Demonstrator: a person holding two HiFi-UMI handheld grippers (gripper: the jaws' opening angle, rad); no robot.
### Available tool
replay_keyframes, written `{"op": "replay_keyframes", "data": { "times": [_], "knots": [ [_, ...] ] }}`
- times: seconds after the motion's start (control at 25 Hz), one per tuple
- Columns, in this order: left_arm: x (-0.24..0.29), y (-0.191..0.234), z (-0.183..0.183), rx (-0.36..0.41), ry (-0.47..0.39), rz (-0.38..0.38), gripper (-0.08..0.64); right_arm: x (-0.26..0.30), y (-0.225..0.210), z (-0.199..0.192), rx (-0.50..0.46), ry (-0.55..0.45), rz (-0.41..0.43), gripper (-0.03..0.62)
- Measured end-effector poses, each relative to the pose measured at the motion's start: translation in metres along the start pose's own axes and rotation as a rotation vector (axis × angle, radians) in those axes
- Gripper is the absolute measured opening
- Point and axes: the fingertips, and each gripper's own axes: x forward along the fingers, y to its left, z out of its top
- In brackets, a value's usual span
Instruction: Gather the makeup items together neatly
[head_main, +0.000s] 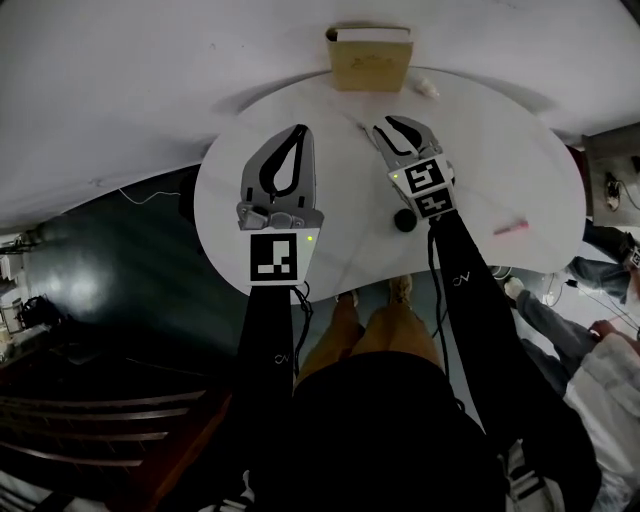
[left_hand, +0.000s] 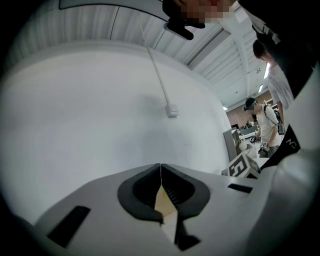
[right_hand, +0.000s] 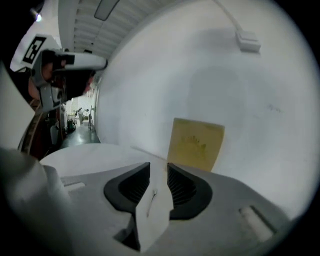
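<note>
Nearest you, the black round pot (head_main: 404, 220) sits at 6 o'clock on the surface (head_main: 520, 150), just behind your right gripper (head_main: 390, 122), whose jaws stand slightly apart and empty. A careless pull back could knock it off the near edge. The thin pink stick (head_main: 510, 228) at 4 o'clock may roll if nudged. Your left gripper (head_main: 300, 130) is closed on nothing. A small white item (head_main: 427, 88) lies at 1 o'clock, well apart.

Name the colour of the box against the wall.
The box is tan, clearest in the right gripper view.

The head view looks steeply down on the round table (head_main: 520, 180); both gripper views face the wall (left_hand: 100, 110) beyond it.
</note>
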Motion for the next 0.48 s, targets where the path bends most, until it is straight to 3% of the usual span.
{"op": "replay_keyframes", "data": {
  "times": [0.28, 0.48],
  "knots": [
    [0.003, 0.019, -0.022, -0.048, 0.028, -0.005, 0.01, 0.063, 0.009, -0.079, 0.063, 0.197, 0.043, 0.1],
    [0.006, 0.032, -0.038, -0.072, 0.064, -0.005, 0.01, 0.079, 0.009, -0.097, 0.118, 0.253, 0.043, 0.1]
  ]
}}
